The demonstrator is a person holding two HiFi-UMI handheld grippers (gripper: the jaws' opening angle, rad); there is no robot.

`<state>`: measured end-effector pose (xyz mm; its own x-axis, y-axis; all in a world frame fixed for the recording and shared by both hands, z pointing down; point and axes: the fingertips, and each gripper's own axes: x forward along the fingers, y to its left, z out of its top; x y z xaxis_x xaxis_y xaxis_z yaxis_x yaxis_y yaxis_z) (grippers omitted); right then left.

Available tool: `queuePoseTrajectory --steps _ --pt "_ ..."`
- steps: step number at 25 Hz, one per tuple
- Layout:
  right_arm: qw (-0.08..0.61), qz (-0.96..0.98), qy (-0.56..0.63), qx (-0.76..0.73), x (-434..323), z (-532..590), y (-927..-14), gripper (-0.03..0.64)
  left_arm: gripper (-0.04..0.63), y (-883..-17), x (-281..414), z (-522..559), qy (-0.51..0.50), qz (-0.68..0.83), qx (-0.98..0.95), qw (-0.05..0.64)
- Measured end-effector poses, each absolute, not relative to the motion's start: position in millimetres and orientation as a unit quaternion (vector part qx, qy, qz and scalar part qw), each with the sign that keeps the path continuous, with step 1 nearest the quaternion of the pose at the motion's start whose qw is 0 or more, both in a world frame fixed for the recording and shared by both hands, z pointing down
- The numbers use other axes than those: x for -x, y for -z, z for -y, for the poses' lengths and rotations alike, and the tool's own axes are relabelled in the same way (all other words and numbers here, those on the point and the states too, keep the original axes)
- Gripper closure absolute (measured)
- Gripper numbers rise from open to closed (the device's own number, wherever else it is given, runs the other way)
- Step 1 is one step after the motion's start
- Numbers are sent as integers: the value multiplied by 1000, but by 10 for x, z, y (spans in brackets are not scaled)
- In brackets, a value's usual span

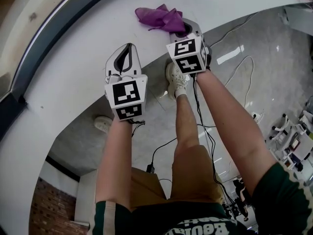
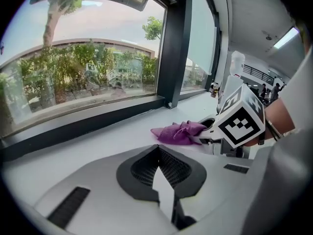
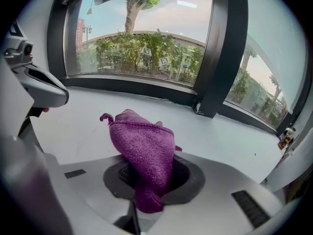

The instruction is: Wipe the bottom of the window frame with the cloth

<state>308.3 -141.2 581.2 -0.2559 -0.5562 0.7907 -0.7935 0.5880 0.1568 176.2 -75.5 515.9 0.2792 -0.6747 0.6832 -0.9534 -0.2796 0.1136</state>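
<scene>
The white window sill (image 1: pixel 68 72) stretches out beyond both sets of fingers, with the dark window frame (image 3: pixel 137 88) along its far edge. The right gripper (image 3: pixel 146 185) has its fingers clamped on the purple cloth (image 3: pixel 144 151), which bunches out past the fingertips over the sill. The left gripper (image 2: pixel 159 170), beside it, has its fingers closed on nothing.

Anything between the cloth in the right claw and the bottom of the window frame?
Nothing visible. The right claw is shut on the purple cloth, and only bare white sill lies between it and the frame's dark bottom rail. The left claw sits off to the side, out of that path.
</scene>
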Motion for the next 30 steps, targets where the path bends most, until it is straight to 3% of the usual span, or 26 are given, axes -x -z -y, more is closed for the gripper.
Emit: queuePoseTrajectory --steps 30 --pt "420 785 -143 -432 -2238 1017 -5858 531 586 -5093 -647 179 -264 590 -714 269"
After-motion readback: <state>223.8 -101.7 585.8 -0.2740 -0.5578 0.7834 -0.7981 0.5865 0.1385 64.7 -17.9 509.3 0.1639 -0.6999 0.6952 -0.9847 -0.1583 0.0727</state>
